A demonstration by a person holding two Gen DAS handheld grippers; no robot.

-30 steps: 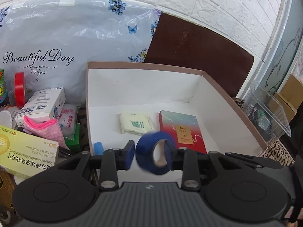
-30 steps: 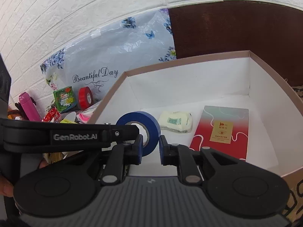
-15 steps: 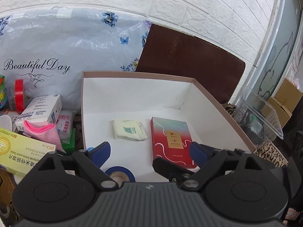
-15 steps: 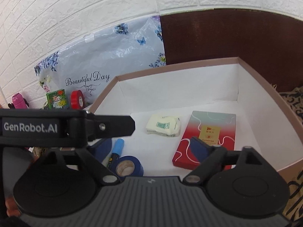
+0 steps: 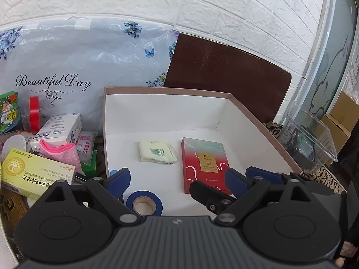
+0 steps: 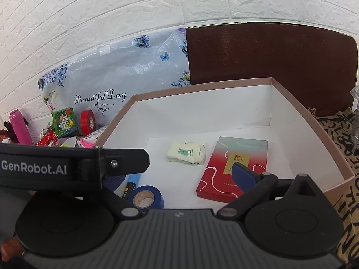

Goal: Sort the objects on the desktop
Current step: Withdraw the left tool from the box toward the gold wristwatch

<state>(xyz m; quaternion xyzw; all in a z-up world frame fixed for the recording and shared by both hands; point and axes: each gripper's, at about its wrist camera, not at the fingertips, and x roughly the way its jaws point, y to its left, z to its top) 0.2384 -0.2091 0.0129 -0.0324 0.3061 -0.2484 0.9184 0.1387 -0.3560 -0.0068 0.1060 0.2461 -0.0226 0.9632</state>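
Blue tape [image 5: 144, 204] lies flat on the white floor of the box [image 5: 264, 132], at its near left corner, with the hole facing up. Just left of it in the right wrist view lies a blue marker [image 6: 132, 185], partly hidden. My left gripper [image 5: 178, 178] hangs above the near edge of the box with its jaws spread wide and nothing between them; the tape is below its left finger. My right gripper [image 6: 186, 174] is spread wide too and holds nothing, though its left finger is hidden behind the body of the left gripper.

Farther in the box, near the middle, lies a pale tissue pack [image 5: 157, 154], and to the right of it a red booklet [image 5: 205, 163], apart from the pack.

Outside the box on the left is a pile: a yellow medicine box [image 5: 38, 173], a pink cloth [image 5: 60, 152], a white carton [image 5: 57, 131], and farther away a red tape [image 5: 34, 114] standing on edge beside a green packet [image 5: 9, 112]. Behind them a flowered plastic bag [image 5: 89, 67] leans on the white brick wall [image 5: 224, 6].
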